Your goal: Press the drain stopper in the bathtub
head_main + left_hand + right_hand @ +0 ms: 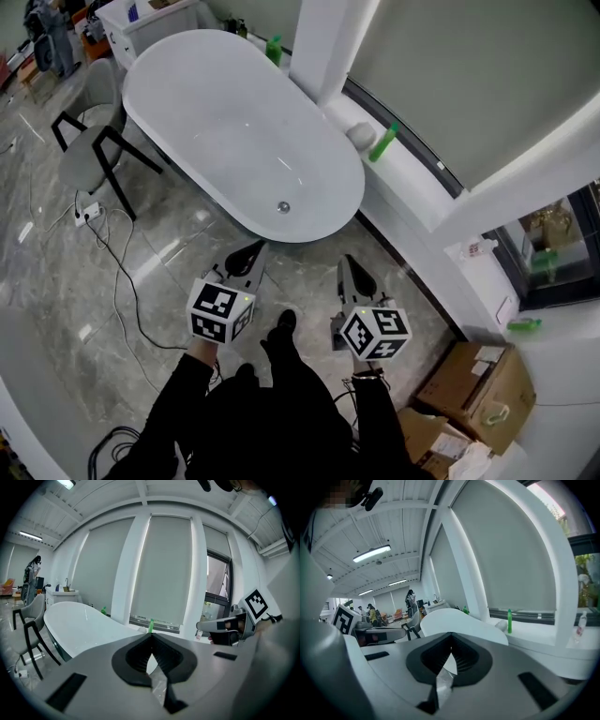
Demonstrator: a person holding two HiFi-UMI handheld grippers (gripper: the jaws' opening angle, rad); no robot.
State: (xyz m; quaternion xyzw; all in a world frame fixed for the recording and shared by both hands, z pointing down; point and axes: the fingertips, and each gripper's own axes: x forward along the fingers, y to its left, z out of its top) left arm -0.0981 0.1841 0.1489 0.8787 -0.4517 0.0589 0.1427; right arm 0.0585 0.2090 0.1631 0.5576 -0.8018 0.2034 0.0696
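Note:
The white oval bathtub point(216, 103) stands on the marble floor in the head view, with the small round metal drain stopper point(283, 207) in its bottom near the close end. Both grippers hang outside the tub, short of its near rim. My left gripper point(249, 253) points at the rim and is shut on nothing. My right gripper point(350, 264) is further right, over the floor beside the tub, also shut and empty. In the left gripper view the jaws point(151, 637) meet in front of the tub point(84, 623). The right gripper view shows the closed jaws point(451, 635) and the tub point(459, 620).
A grey chair with black legs point(89, 141) stands left of the tub. Cables point(117, 272) and a power strip point(86, 214) lie on the floor. Green bottles point(383, 142) sit on the white window ledge point(412, 178). Cardboard boxes point(478, 384) are at the right.

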